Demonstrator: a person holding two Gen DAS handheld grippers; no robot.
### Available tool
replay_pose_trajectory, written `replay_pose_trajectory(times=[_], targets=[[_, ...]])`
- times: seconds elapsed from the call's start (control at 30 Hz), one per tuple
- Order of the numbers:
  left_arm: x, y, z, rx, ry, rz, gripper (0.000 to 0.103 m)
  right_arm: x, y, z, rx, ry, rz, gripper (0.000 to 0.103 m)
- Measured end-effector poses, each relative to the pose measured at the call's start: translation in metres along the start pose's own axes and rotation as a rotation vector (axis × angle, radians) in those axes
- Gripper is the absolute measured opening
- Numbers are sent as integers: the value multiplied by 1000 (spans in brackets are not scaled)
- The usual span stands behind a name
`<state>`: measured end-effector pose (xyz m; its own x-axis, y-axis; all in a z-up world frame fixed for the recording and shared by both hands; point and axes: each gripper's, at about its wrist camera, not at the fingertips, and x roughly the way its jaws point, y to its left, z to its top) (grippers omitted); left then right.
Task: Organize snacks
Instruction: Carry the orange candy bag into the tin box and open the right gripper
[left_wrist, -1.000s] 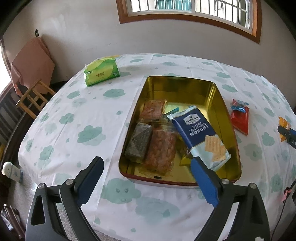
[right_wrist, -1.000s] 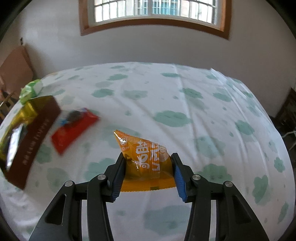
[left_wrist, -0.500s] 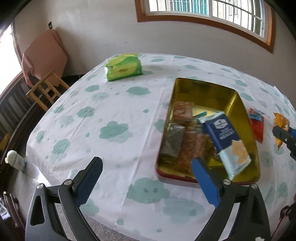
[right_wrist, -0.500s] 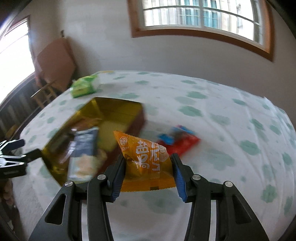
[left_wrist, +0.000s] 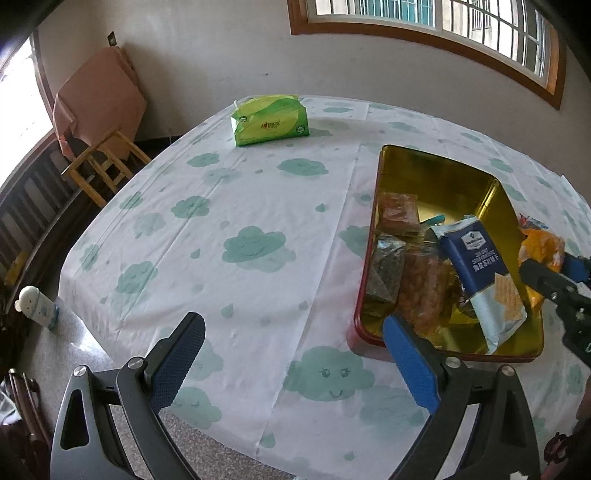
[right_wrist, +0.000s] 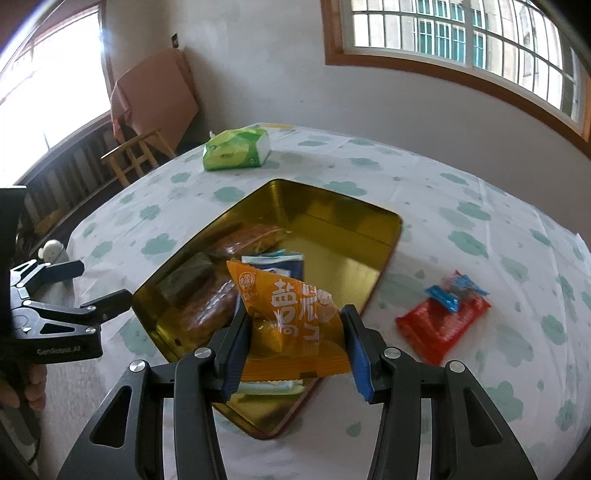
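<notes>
My right gripper (right_wrist: 295, 332) is shut on an orange snack packet (right_wrist: 291, 317) and holds it over the near end of the gold tin (right_wrist: 354, 225). The tin holds brown snack packs (right_wrist: 210, 306) and a blue cracker bag (left_wrist: 480, 273). A red snack pack (right_wrist: 443, 321) with a small blue wrapper on it lies on the cloth right of the tin. In the left wrist view the gold tin (left_wrist: 443, 173) is at the right, and the right gripper (left_wrist: 550, 273) with the orange packet (left_wrist: 539, 247) enters from the right edge. My left gripper (left_wrist: 291, 350) stands open over the bare tablecloth, left of the tin; the left gripper (right_wrist: 99, 284) also shows at left in the right wrist view.
A green tissue pack (left_wrist: 269, 122) lies at the far side of the round table (left_wrist: 240, 221). A wooden chair (left_wrist: 103, 162) stands beyond the table's left edge. A small white bottle (left_wrist: 37, 306) sits by the near left edge. A person's hand (right_wrist: 22, 387) holds the left gripper.
My right gripper has carried the orange packet leftward from the open cloth to above the tin. My left gripper has drifted left, so the tin now sits at the right of its view.
</notes>
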<state>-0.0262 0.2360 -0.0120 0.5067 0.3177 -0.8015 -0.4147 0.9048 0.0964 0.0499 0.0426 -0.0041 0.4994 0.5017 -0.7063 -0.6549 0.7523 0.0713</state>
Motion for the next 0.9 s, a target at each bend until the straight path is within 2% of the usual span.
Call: replay_pose_trajectory(times=[0.4,0.9], targets=[[5,14,-2,-26,12,17,96,33,14,-2,9,59,26,49],[5,19,-3,-37,25,22,96,44,31,7,-9,53,59,51]])
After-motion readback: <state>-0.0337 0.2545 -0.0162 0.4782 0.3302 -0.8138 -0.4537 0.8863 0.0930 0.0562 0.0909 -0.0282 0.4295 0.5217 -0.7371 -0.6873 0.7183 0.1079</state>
